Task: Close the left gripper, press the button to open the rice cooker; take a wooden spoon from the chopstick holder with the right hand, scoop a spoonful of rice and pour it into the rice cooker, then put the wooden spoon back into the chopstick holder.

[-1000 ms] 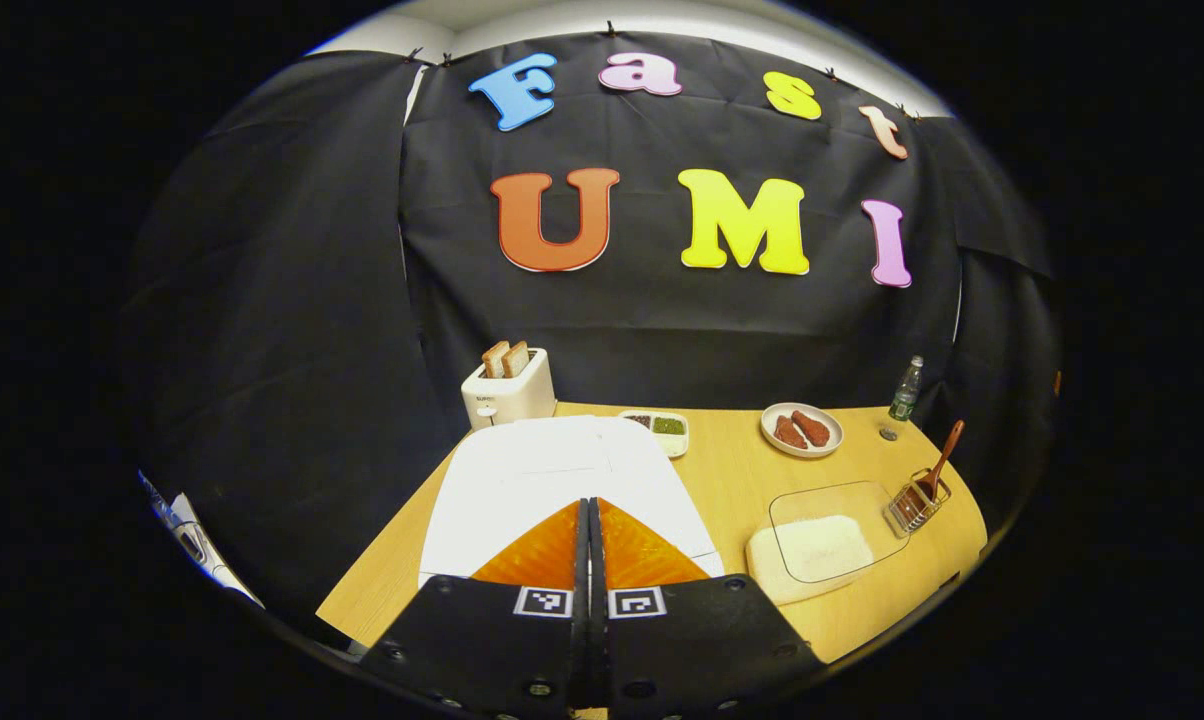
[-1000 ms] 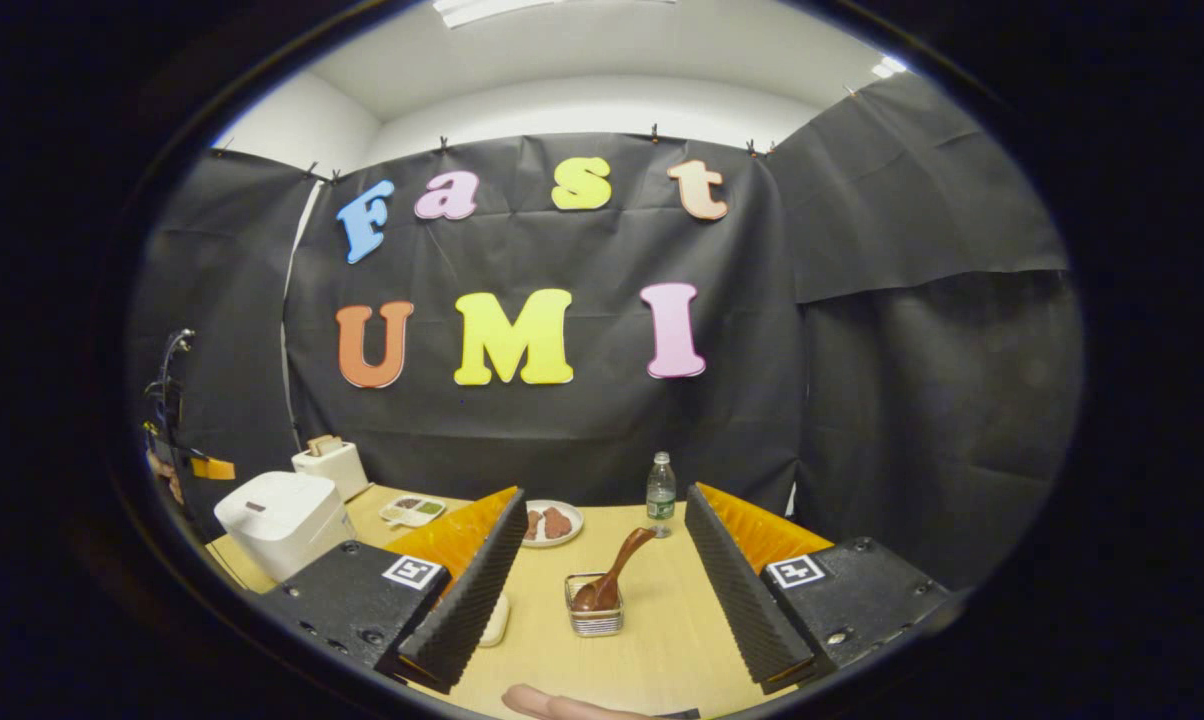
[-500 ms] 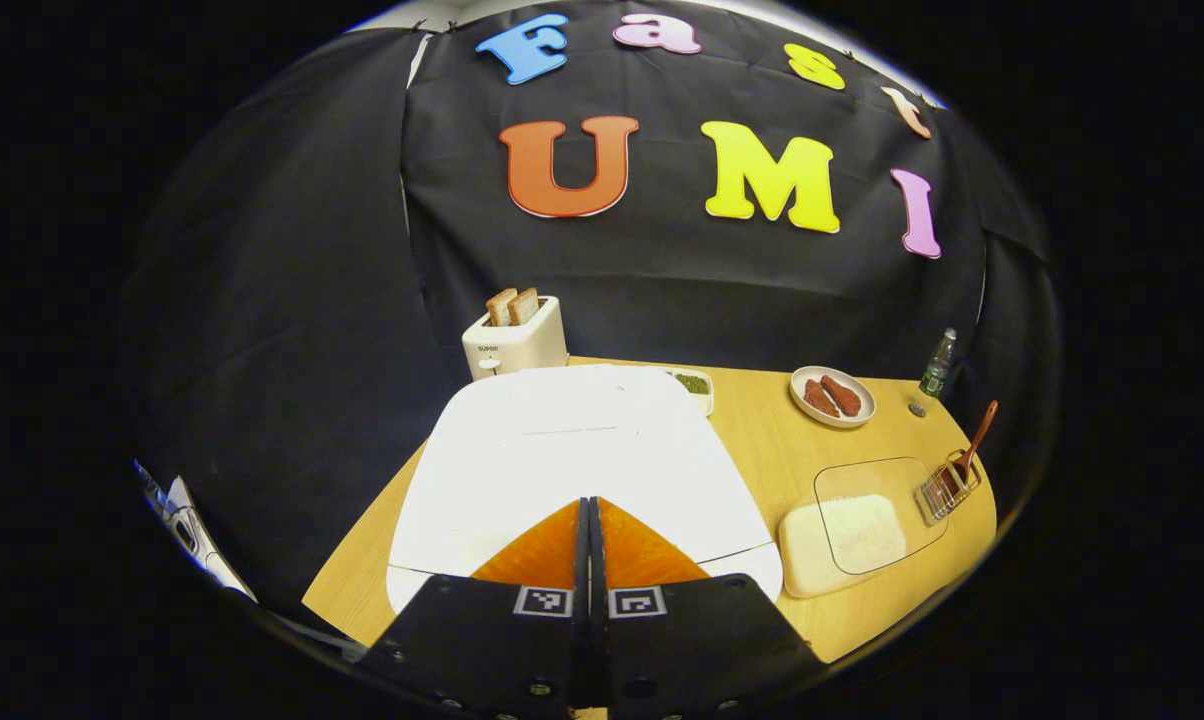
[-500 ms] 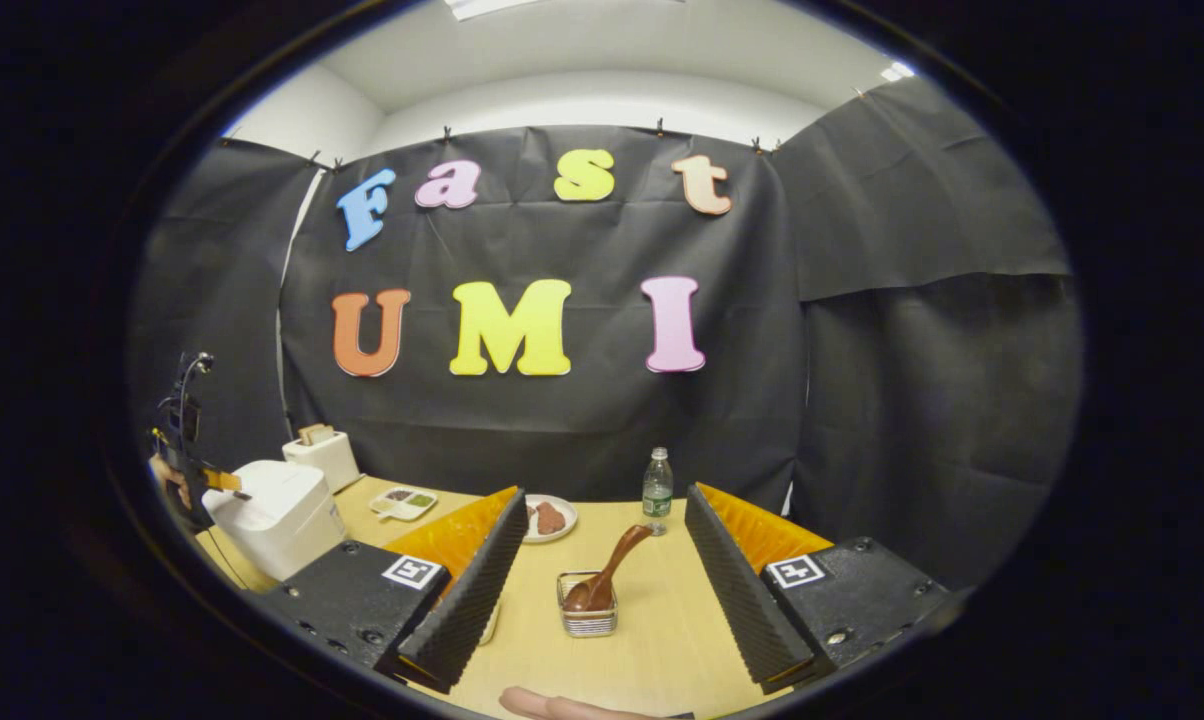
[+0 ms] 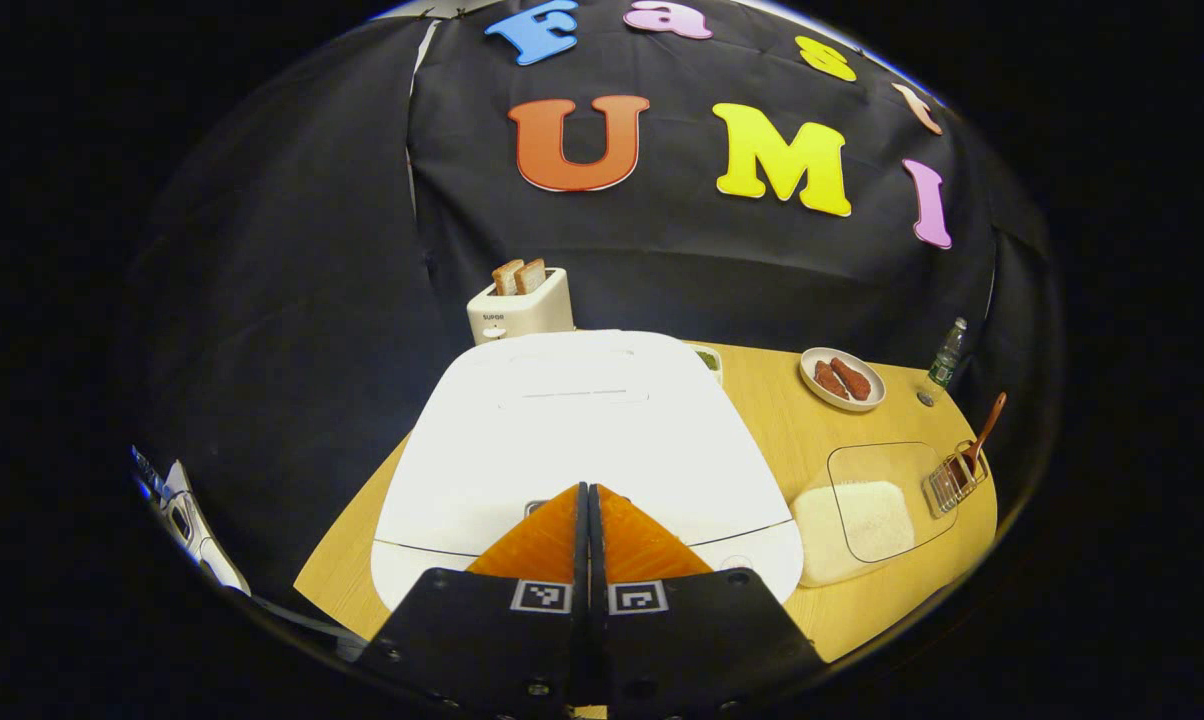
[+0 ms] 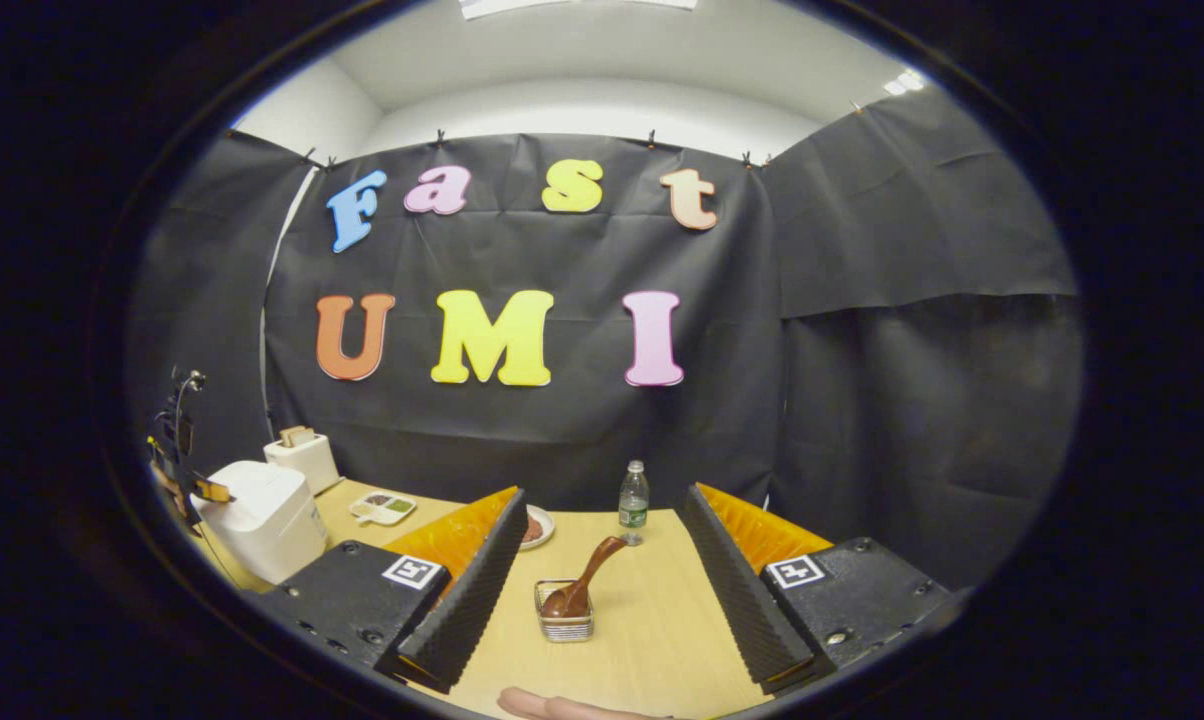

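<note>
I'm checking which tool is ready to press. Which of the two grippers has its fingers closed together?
The left gripper: its orange fingers meet in a point over the white rice cooker. The right gripper stands wide open, framing the wooden spoon in its chopstick holder.

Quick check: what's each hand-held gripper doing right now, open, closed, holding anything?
Left hand-held gripper: closed, empty, tips at the rice cooker lid's front.
Right hand-held gripper: open, empty.

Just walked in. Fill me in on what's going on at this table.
A person works two handheld grippers. The left gripper, fingers shut together, is at the front of the closed white rice cooker, where its button sits. The right gripper is open, facing the wooden spoon standing in the chopstick holder. The rice tray is untouched.
</note>
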